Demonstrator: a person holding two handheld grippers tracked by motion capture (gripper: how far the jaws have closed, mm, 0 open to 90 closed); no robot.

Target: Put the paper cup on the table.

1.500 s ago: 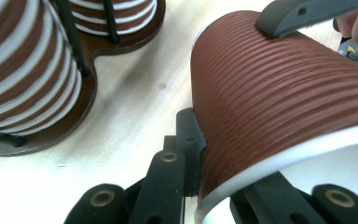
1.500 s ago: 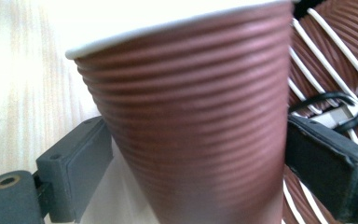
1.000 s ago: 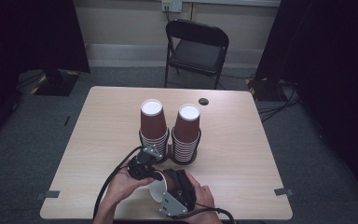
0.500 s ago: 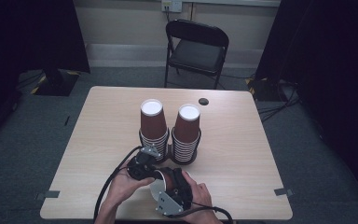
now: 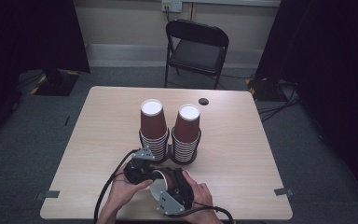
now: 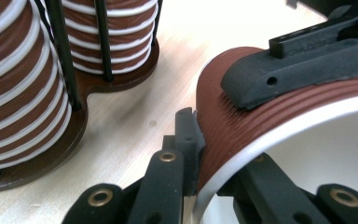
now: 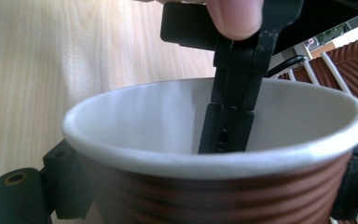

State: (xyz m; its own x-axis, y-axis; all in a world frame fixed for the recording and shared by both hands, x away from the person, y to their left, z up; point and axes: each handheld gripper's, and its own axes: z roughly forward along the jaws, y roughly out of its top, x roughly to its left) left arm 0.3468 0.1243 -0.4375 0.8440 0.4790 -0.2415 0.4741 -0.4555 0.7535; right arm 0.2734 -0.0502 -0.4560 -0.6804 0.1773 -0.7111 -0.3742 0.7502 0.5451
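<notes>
- High view: a brown ribbed paper cup [image 5: 161, 184] with a white inside lies tipped at the near edge of the wooden table [image 5: 242, 154], held between the two grippers; nothing can be seen in it.
- Right gripper [image 5: 175, 198]: in the right gripper view its jaws sit on either side of the cup's [image 7: 223, 172] ribbed wall, clamped on it.
- Left gripper [image 5: 142, 170]: in the left gripper view one jaw lies outside the cup's [image 6: 261, 126] wall and the other inside the rim, pinching the wall; the right gripper view shows that inner jaw reaching down into the cup.
- Just beyond stand two tall stacks of like cups [image 5: 153, 123] [image 5: 186, 130], each in a black wire holder [image 6: 65, 65] on a dark base.
- The hands [image 5: 126, 191] partly cover both grippers, and a fingertip [image 7: 235, 16] is cut off at the frame's top.
- A folding chair [image 5: 196, 49] stands behind the table.
</notes>
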